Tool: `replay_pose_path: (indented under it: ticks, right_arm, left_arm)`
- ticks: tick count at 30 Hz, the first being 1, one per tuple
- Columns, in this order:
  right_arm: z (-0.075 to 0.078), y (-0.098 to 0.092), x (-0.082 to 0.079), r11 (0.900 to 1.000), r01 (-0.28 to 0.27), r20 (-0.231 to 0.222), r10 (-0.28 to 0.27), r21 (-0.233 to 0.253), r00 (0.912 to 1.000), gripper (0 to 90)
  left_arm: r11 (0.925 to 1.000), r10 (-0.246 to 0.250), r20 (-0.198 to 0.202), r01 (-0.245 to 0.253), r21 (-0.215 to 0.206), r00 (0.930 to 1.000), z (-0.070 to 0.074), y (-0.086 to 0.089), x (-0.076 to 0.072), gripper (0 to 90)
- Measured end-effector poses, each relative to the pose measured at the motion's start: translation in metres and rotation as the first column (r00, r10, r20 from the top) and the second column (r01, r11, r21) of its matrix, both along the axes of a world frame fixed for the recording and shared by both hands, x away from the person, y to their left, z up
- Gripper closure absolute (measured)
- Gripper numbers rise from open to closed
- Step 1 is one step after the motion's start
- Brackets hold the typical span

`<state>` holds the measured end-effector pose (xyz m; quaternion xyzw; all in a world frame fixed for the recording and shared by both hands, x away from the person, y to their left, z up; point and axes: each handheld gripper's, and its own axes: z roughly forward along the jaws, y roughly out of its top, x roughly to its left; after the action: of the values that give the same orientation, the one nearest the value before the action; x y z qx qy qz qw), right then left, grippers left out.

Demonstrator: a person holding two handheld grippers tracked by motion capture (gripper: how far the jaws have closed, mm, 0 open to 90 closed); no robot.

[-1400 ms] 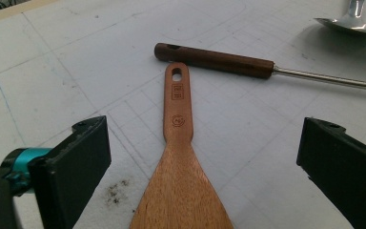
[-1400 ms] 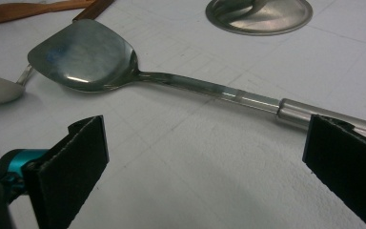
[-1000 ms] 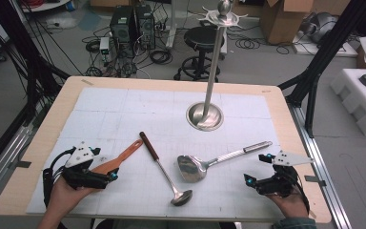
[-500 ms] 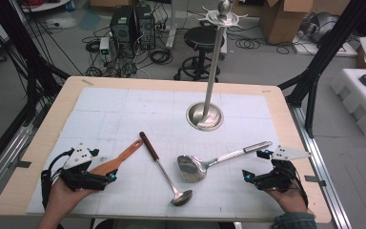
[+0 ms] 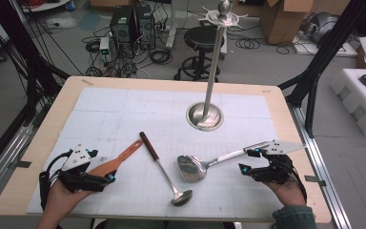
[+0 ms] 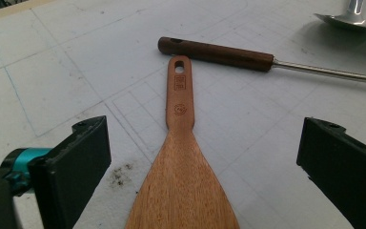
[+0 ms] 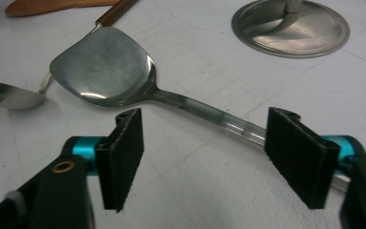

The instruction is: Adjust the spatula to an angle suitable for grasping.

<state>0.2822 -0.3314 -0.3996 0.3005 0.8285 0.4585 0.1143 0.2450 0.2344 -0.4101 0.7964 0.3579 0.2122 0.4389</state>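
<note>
A wooden spatula (image 5: 115,161) (image 6: 183,171) lies flat at the front left of the table, handle pointing away. My left gripper (image 5: 106,177) (image 6: 205,167) stands open, its jaws on either side of the spatula's blade without touching it. A steel turner (image 5: 198,166) (image 7: 106,67) lies at the front right. My right gripper (image 5: 246,162) (image 7: 205,152) is open, jaws straddling the turner's handle (image 7: 219,119). A ladle (image 5: 164,171) with a dark wooden handle (image 6: 217,52) lies between the two utensils.
A steel utensil stand (image 5: 205,116) with a tall pole and hooks on top rises from the table's far middle; its round base (image 7: 290,28) is just beyond the turner. A white gridded mat (image 5: 124,109) covers the wooden tabletop. Cables and boxes lie on the floor beyond.
My right gripper has moved forward and left, bringing its jaws around the turner's handle. My left gripper has barely shifted by the spatula.
</note>
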Motion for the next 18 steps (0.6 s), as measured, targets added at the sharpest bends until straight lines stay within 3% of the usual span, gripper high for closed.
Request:
replay_pose_path:
  ticks: [3, 4, 6, 12, 13, 15, 16, 17, 18]
  right_arm:
    - [0.001, 0.007, 0.005, 0.999, -0.037, -0.028, 0.036, -0.019, 0.9990, 46.4]
    - [0.001, 0.007, 0.005, 0.999, -0.037, -0.028, 0.036, -0.019, 0.9990, 46.4]
    - [0.000, 0.016, 0.009, 0.995, -0.082, -0.036, 0.081, -0.047, 0.9961, 57.3]
    - [-0.002, 0.030, 0.013, 0.987, -0.133, -0.058, 0.128, -0.085, 0.9901, 70.4]
    - [-0.003, 0.035, 0.015, 0.981, -0.165, -0.074, 0.158, -0.099, 0.9846, 76.8]
    - [-0.004, 0.038, 0.016, 0.977, -0.183, -0.082, 0.175, -0.108, 0.9812, 79.8]
    - [-0.006, 0.042, 0.018, 0.969, -0.217, -0.097, 0.207, -0.115, 0.9736, 86.1]
    - [-0.006, 0.042, 0.018, 0.969, -0.217, -0.097, 0.207, -0.115, 0.9736, 86.1]
    - [-0.008, 0.047, 0.020, 0.962, -0.243, -0.104, 0.231, -0.126, 0.9674, 89.9]
  left_arm:
    - [1.0000, 0.002, 0.001, -0.002, 0.003, 1.0000, 0.000, 0.001, 0.001, 4.7]
    - [1.0000, 0.002, 0.001, -0.002, 0.003, 1.0000, 0.000, 0.001, 0.001, 4.7]
    - [1.0000, 0.006, 0.000, -0.006, 0.000, 1.0000, 0.000, 0.001, 0.001, 4.7]
    - [1.0000, 0.003, 0.000, -0.003, 0.003, 1.0000, 0.000, 0.001, 0.001, 4.7]
    - [1.0000, 0.002, 0.002, -0.002, 0.001, 1.0000, 0.000, 0.001, 0.001, 4.7]
    - [1.0000, 0.005, 0.002, -0.005, -0.001, 1.0000, 0.000, 0.001, 0.001, 4.7]
    - [1.0000, 0.004, 0.002, -0.004, 0.001, 1.0000, 0.000, 0.001, 0.001, 4.7]
    - [1.0000, 0.004, 0.002, -0.004, 0.001, 1.0000, 0.000, 0.001, 0.001, 4.7]
    - [1.0000, 0.004, 0.002, -0.004, 0.003, 1.0000, 0.000, 0.001, 0.001, 4.7]
